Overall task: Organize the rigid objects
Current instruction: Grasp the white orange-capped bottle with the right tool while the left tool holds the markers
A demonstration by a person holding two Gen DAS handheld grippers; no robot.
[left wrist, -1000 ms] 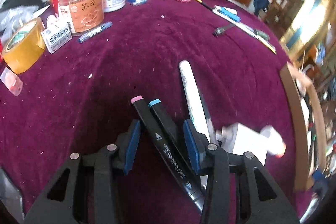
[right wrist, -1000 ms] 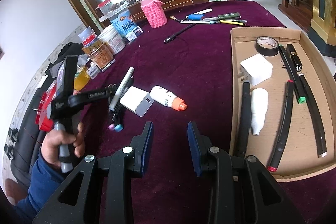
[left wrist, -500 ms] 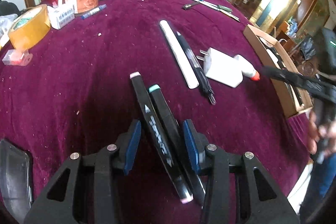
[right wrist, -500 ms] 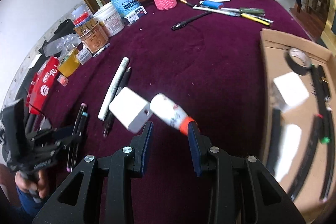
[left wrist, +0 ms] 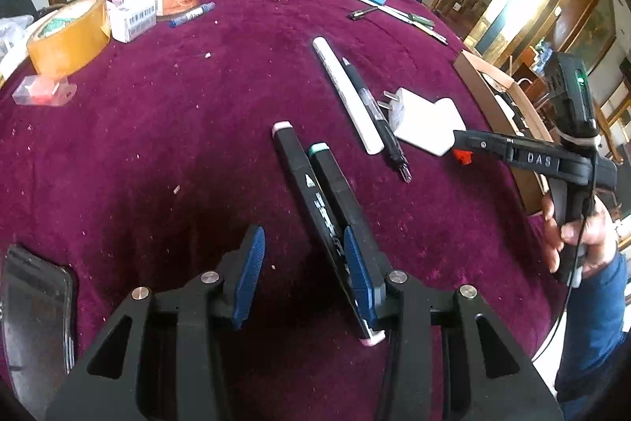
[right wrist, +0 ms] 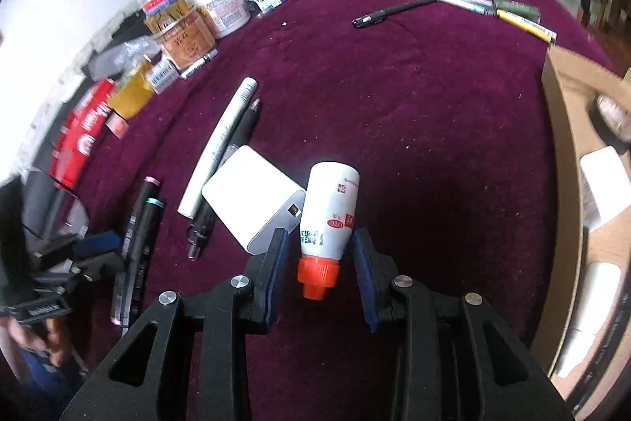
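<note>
Looking through the left wrist view, the left gripper point(left wrist: 301, 265) stands partly open over the purple cloth point(left wrist: 157, 145). Two black markers point(left wrist: 323, 200) lie side by side against its right pad; the left pad is clear of them, so nothing is gripped yet. Beyond lie a white pen point(left wrist: 347, 93), a dark pen point(left wrist: 378, 125) and a white charger point(left wrist: 428, 121), all not yet sorted.

In the right wrist view, the right gripper point(right wrist: 319, 275) is partly open around a white bottle point(right wrist: 329, 212) with an orange cap; both pads stand apart from it, so it lies free. At the right edge the cardboard tray point(right wrist: 564, 145) already holds some items. I judge the task well begun, with many loose things left.
</note>
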